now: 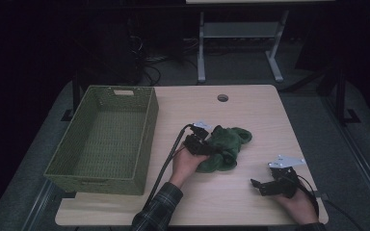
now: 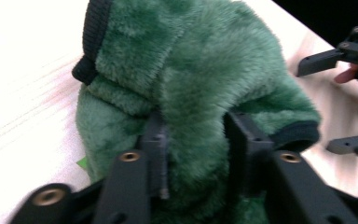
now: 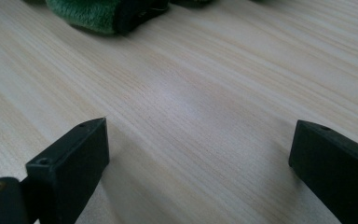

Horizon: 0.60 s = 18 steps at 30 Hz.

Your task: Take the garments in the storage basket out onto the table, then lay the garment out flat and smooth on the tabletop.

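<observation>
- The wooden table [image 1: 250,110] carries everything; it is bare apart from a basket, a garment and the two grippers.
- A green woven basket [image 1: 147,139] stands on the table's left part with nothing visible inside, its near right corner not far from the person's left forearm.
- A green fleece garment [image 1: 229,144] with dark ribbed trim lies crumpled near the middle of the table, to the right of the basket and apart from it.
- The left gripper [image 2: 193,154] is down on the garment's left edge. In the left gripper view its jaws stand partly apart with a thick fold of fleece bulging between them; the pads flank the fold, but whether they press on it I cannot tell.
- The right gripper [image 1: 260,185] rests low at the table's near right, well apart from the garment, its jaws spread wide over bare wood and holding nothing.
- Judged step: taking hold of the fleece, probably to move it to the basket.
- The next move calls for closing firmly on the fold, then lifting high enough to clear the basket's wall; loose parts may trail.
</observation>
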Each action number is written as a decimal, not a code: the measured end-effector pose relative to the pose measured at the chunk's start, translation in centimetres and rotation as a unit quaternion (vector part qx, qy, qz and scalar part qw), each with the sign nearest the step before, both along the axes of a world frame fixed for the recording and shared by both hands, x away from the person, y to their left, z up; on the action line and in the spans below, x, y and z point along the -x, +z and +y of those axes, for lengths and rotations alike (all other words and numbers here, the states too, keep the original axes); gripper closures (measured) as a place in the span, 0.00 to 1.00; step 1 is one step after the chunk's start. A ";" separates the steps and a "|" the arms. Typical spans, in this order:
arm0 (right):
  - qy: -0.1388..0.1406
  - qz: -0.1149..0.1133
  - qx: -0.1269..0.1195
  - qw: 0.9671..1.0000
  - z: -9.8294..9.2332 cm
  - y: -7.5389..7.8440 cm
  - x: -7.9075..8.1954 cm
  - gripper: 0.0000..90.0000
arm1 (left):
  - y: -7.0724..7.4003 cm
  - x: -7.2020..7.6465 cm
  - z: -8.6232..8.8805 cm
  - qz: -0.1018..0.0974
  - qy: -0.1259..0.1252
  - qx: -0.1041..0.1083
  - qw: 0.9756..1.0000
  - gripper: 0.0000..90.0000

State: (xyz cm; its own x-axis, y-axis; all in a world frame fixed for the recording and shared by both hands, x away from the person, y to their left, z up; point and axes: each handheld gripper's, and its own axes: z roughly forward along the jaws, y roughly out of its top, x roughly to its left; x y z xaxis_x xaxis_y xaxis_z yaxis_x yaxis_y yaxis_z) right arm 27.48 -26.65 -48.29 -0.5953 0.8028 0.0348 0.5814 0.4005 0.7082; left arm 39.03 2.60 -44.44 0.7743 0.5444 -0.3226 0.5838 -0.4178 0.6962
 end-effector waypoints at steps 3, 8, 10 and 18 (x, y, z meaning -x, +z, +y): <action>0.000 0.000 0.000 1.000 0.0 0.0 0.0 0.05 | 1.0 0.7 0.3 -0.012 -0.004 -0.001 1.000 0.58; 0.000 0.000 0.000 1.000 0.0 0.0 0.0 0.05 | 2.8 2.1 0.9 -0.034 -0.013 -0.011 0.999 0.50; 0.000 0.000 0.000 1.000 0.0 0.0 0.0 0.05 | 3.4 2.6 1.2 -0.040 -0.015 -0.011 0.999 0.50; -0.001 0.007 0.004 1.000 0.4 0.2 0.1 0.07 | 4.9 4.8 1.9 -0.061 -0.024 0.001 0.998 0.57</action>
